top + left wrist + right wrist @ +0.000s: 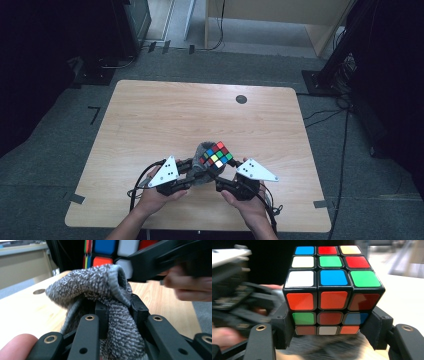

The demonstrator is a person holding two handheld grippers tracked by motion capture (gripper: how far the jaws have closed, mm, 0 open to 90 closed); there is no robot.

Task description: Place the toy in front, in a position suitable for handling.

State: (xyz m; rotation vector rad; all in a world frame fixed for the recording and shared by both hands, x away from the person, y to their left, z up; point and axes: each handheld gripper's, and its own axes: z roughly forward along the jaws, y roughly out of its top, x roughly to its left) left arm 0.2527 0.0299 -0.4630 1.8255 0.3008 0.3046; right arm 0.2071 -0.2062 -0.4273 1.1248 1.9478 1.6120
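cube (333, 287) in right gripper (329, 333)

Dim room, lit tabletop — sharp up close, soft beyond

From above, the wooden table (150, 130) glows evenly while the floor sinks into black; in the gripper views the cloth (100, 290) and cube (332, 290) look crisp, the far hand smeared — probably motion blur.

This looks like a lab or recording studio rather than a home — a pale wood-grain table with rounded corners (150, 115) stands alone on grey carpet floor (45, 165) marked with strips of black tape (94, 114). Black stand bases (320, 80) and loose black cables (330, 117) (trailing across the carpet) ring it — dark surroundings beyond.
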